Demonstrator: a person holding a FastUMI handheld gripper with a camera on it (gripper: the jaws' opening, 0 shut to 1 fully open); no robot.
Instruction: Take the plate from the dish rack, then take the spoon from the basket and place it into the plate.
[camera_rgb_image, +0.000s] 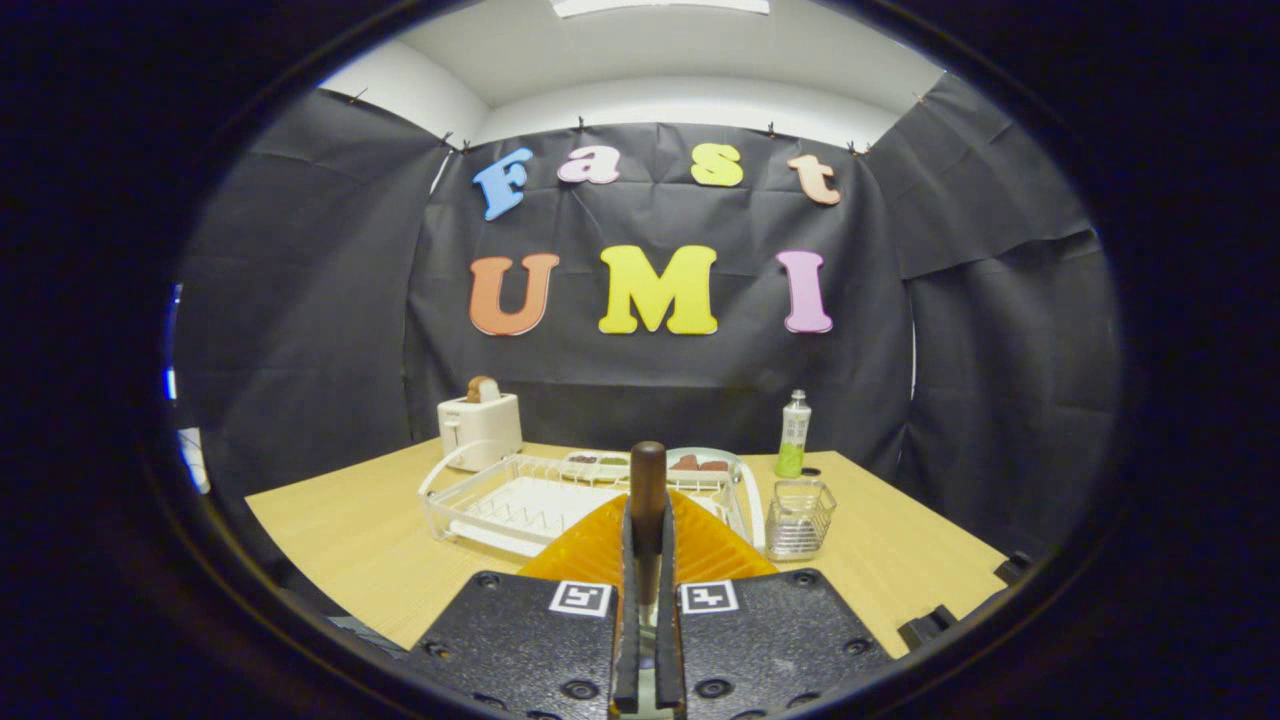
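the hand-held gripper (647, 560) was squeezed tight on the spoon (648, 490), over the orange plate (590, 550). next, lower it and let go.

— Where did the gripper view look from?

— It rode on the gripper (646, 560), low over the near edge of the wooden table (350, 540), and faced straight across it toward the far edge and the black cloth wall.

— How near was it?

— Very near the fingers, which sat pressed together on a dark spoon handle (647, 500). The dish rack (520, 495) lay mid-table, just beyond them.
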